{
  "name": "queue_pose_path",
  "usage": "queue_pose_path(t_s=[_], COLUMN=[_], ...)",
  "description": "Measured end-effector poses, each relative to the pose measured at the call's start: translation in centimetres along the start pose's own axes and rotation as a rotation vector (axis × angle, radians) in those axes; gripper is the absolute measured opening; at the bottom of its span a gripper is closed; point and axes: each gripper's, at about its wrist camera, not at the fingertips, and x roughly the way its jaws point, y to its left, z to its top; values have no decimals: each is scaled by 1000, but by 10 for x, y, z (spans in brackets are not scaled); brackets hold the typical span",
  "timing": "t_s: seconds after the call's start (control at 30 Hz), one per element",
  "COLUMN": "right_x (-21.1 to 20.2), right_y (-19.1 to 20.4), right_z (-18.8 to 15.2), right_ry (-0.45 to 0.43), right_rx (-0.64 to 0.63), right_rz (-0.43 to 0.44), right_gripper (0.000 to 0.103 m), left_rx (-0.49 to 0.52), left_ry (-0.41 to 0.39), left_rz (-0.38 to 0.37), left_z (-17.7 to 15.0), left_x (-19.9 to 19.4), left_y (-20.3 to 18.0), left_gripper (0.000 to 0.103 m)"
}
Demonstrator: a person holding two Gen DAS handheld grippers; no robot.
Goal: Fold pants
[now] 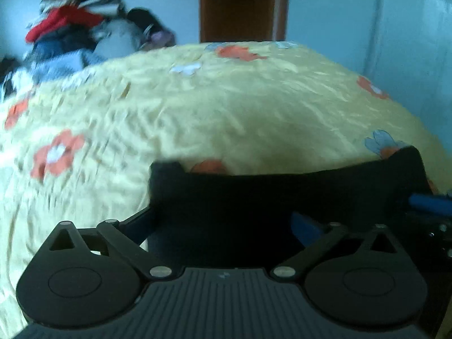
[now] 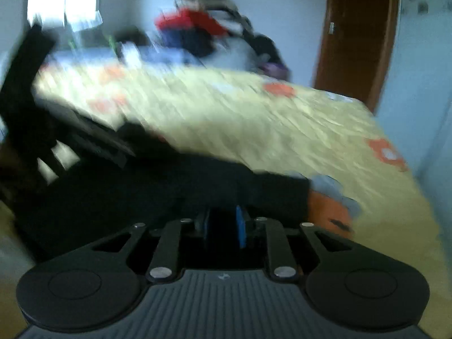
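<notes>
The black pants (image 1: 282, 195) hang stretched across the front of the left wrist view, above a yellow flowered bedspread (image 1: 226, 99). My left gripper (image 1: 226, 226) has its arms spread wide; the cloth covers its fingertips, so its state is unclear. A blue finger (image 1: 306, 226) shows under the cloth. The right gripper's blue tip (image 1: 429, 200) shows at the cloth's right edge. In the right wrist view my right gripper (image 2: 223, 220) is shut on the black pants (image 2: 169, 192), which stretch away to the left. Both views are blurred.
A pile of mixed clothes (image 1: 76, 31) lies at the far side of the bed, also in the right wrist view (image 2: 214, 34). A brown door (image 1: 243, 5) stands behind the bed. The left gripper's body (image 2: 34, 113) shows at the left.
</notes>
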Motion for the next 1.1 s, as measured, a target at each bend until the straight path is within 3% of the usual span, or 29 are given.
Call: queue_pose_path(t_s=[0.13,0.23,0.3,0.37,0.53,0.67,1.1], right_x=[-11,-29,-29,-23,-22,-21,-26], right_y=[-13,-11,-6,2,4,7,10], right_z=[-9,-9,-8,-13,-24,-24,-29], right_ry=[-13,-74,-77,-45,-54,-58,-52], right_rx=[92,96,101,75,88,90,82], right_rz=[11,9,61,64,49,37,6], right_gripper=[19,20,25,43,47,49,63], left_rx=[-138,-192,-182,-133,17,-44,-61], left_ry=[-15,-66,-76,-77,-21,-30,-16], left_rz=[-23,-76,-117,-129,-86,-87,-54], left_z=[-9,-22,-31,-40,-76,-84,-81], left_x=[-24,-49,-63,-74,-69,-69,-68], left_y=[39,58,56,44,14,16,16], left_gripper=[98,98,99,99,99,101,103])
